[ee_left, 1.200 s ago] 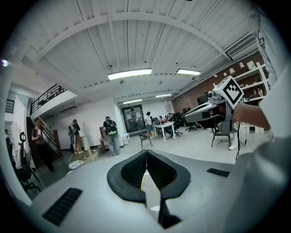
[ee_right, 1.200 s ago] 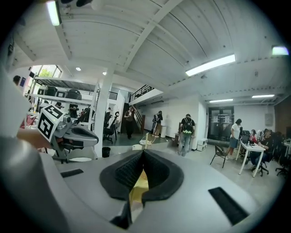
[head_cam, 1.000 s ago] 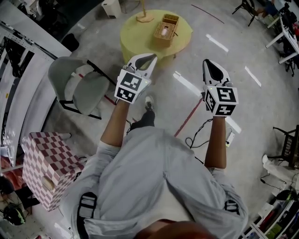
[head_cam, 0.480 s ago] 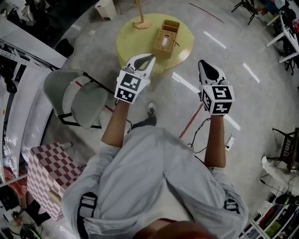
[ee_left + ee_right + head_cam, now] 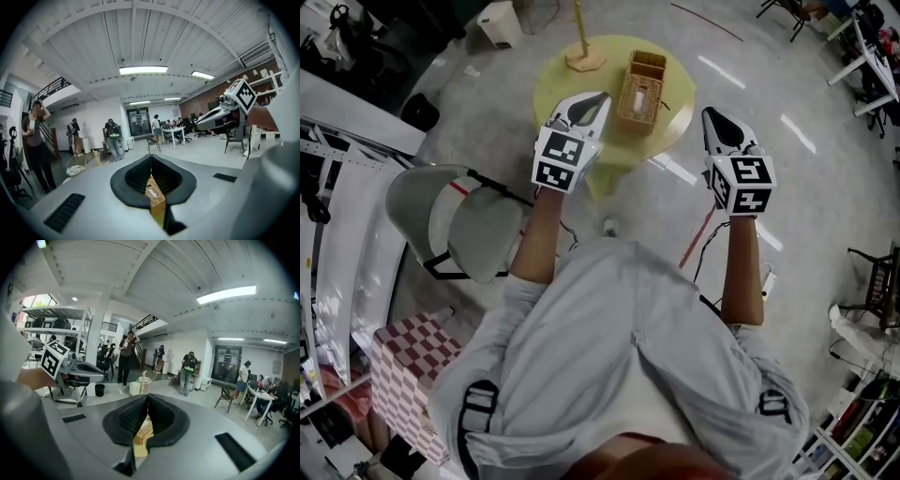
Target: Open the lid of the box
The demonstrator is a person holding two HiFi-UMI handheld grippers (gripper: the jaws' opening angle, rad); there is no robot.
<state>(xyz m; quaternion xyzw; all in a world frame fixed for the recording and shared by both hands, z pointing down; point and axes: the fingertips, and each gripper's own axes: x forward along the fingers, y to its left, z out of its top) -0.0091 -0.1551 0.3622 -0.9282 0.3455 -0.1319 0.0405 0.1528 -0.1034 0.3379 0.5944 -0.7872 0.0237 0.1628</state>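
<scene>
Left hand-held gripper [image 5: 600, 97]: clenched, empty
Right hand-held gripper [image 5: 710, 114]: clenched, empty
Box [image 5: 639, 89]: on tabletop [image 5: 678, 80], just ahead, between both
Change: both closer to box than before
Meaning: approach under way, opening not begun

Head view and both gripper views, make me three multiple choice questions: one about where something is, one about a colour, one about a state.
1. Where does the wicker box stand?
A. on the grey chair
B. on the round table
C. on the floor

2. What colour is the round table's top?
A. blue
B. black
C. yellow

3. How do the right gripper's jaws stand?
A. together, gripping nothing
B. wide apart
C. clamped on the wicker box

Answers:
1 B, the head view shows the box on the tabletop.
2 C, the top is pale yellow all over.
3 A, the right gripper view shows the pads meeting, with the box only seen beyond them.
</scene>
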